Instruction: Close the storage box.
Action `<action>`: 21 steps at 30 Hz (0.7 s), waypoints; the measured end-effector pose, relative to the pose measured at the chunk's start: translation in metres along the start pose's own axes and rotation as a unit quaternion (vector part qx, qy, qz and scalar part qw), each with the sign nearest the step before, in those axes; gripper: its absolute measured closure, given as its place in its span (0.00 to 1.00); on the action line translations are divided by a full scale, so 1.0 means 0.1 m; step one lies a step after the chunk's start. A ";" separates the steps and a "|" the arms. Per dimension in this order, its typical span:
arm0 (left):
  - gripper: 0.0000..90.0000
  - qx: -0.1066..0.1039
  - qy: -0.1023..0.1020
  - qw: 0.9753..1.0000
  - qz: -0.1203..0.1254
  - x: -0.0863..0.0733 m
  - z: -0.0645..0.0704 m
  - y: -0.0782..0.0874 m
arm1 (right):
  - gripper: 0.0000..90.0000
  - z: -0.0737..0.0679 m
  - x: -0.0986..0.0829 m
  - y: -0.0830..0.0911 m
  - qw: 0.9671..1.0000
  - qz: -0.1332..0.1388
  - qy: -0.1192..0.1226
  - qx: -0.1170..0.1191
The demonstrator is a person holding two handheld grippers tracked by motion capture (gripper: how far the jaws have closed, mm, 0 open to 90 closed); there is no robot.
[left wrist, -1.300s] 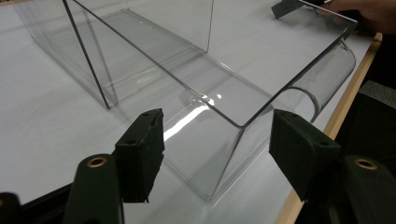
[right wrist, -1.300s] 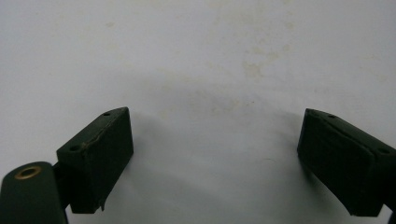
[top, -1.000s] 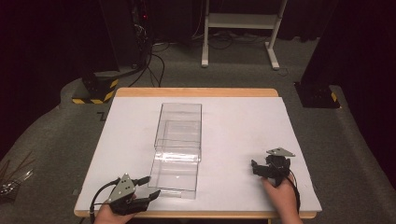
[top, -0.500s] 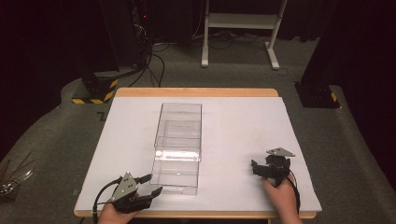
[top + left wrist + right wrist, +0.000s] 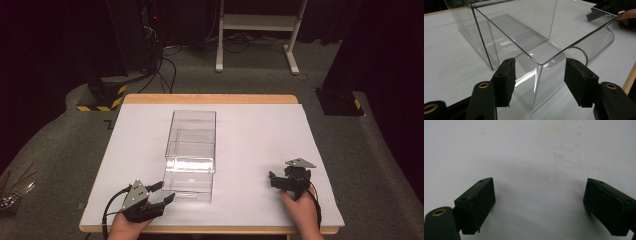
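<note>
Honestly, we're barely started: our left gripper (image 5: 537,82), jaws spread, straddles the near corner of the clear box (image 5: 192,150) mid-table without touching it, while our right gripper (image 5: 284,181) idles spread over bare table (image 5: 260,130).

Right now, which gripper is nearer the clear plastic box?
Left. The left gripper sits at the near left corner of the clear plastic box, jaws open around that corner. The right gripper rests well off to its right, jaws open.
</note>
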State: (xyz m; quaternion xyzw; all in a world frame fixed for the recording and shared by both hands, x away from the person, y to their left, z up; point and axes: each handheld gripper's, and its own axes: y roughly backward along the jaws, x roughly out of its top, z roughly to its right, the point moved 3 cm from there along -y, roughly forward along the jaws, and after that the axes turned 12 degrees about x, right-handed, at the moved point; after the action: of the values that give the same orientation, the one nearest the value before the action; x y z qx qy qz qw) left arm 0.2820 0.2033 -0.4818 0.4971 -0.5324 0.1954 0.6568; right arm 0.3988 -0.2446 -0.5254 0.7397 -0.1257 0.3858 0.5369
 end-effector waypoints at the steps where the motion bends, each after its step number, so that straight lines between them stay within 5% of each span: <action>1: 0.48 0.003 0.002 1.000 0.002 0.00 0.00 -0.01 | 0.12 0.00 0.00 0.00 1.000 0.000 0.000 0.000; 21: 0.49 0.037 -0.008 0.999 0.019 0.06 -0.01 -0.08 | 0.12 0.00 0.00 0.00 1.000 0.000 0.000 0.000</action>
State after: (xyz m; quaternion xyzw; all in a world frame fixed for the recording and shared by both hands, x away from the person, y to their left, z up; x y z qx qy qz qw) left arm 0.2909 0.1992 -0.4798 0.5123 -0.5393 0.2230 0.6301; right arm 0.3989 -0.2446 -0.5254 0.7397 -0.1257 0.3859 0.5368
